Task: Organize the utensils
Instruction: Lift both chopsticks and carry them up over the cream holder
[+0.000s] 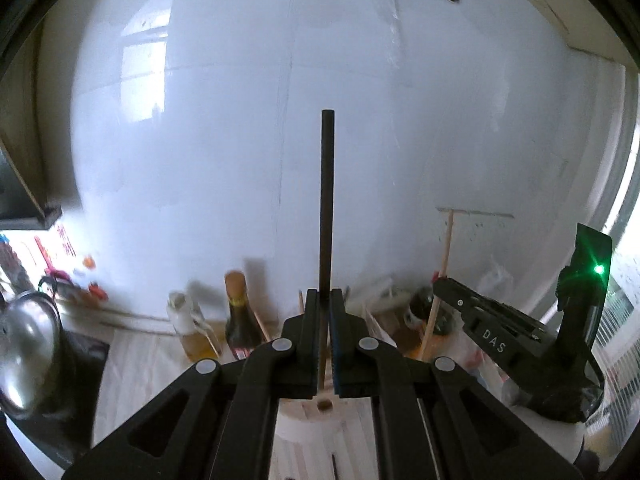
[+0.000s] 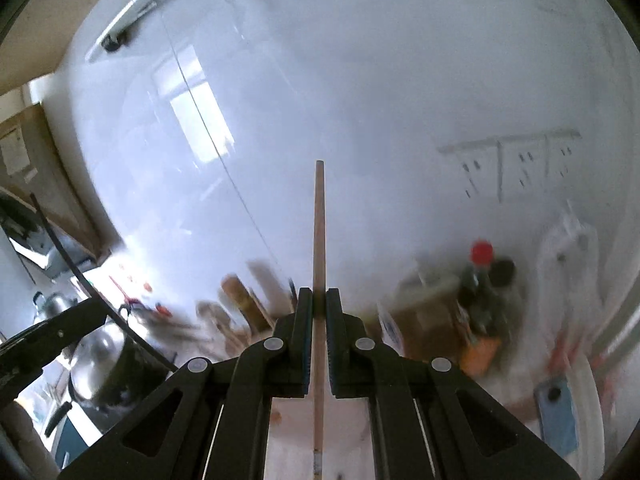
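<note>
In the left wrist view my left gripper [image 1: 324, 294] is shut on a thin black chopstick [image 1: 327, 200] that stands straight up from the fingertips against the white wall. At the right of that view my right gripper [image 1: 438, 285] holds a pale wooden chopstick [image 1: 445, 256], tilted slightly. In the right wrist view the right gripper [image 2: 319, 293] is shut on this wooden chopstick [image 2: 319, 232], which runs down between the fingers. The left gripper's body [image 2: 44, 340] shows at the left edge there, with the black chopstick [image 2: 76, 272] rising from it. A pale round stand [image 1: 320, 420] with a small hole lies below the left fingers.
Bottles stand along the wall: a dark bottle [image 1: 238, 316], a clear bottle of yellow liquid [image 1: 188, 328], and a red-capped bottle [image 2: 482, 254]. A steel pot [image 1: 28, 344] sits at the left on a dark hob. Wall sockets [image 2: 520, 160] are at the right, with a blue object [image 2: 558, 420] below them.
</note>
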A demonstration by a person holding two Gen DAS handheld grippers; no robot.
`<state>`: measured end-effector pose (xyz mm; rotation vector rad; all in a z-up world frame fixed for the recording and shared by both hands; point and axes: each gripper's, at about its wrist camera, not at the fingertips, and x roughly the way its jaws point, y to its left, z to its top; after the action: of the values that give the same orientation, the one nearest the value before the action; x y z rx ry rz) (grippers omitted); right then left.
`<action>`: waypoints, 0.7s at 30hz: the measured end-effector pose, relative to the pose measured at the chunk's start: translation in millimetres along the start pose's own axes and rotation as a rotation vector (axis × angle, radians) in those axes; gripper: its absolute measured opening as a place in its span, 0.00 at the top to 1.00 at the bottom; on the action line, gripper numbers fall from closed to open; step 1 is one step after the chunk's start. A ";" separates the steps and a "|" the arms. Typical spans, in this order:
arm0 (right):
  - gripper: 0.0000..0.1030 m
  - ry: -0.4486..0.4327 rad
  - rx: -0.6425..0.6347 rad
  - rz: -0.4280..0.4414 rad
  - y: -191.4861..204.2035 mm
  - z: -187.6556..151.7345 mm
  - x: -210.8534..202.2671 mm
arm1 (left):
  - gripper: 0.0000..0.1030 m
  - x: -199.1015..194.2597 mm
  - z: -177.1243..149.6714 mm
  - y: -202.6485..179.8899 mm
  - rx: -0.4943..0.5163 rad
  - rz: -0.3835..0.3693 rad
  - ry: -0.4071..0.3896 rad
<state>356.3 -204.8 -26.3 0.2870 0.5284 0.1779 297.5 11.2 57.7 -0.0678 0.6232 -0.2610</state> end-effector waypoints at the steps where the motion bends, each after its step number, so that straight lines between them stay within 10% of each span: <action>1: 0.94 -0.012 0.003 0.007 3.8 8.3 5.2 | 0.98 2.6 4.0 1.4 0.000 0.004 -0.004; 21: 0.94 -0.221 -0.045 -0.023 38.7 9.0 99.6 | 0.98 119.8 -6.5 41.3 -0.029 0.039 0.234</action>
<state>441.9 -146.3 -53.5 0.2532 0.3087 0.1336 396.3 19.8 -21.4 -0.0534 0.8607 -0.2234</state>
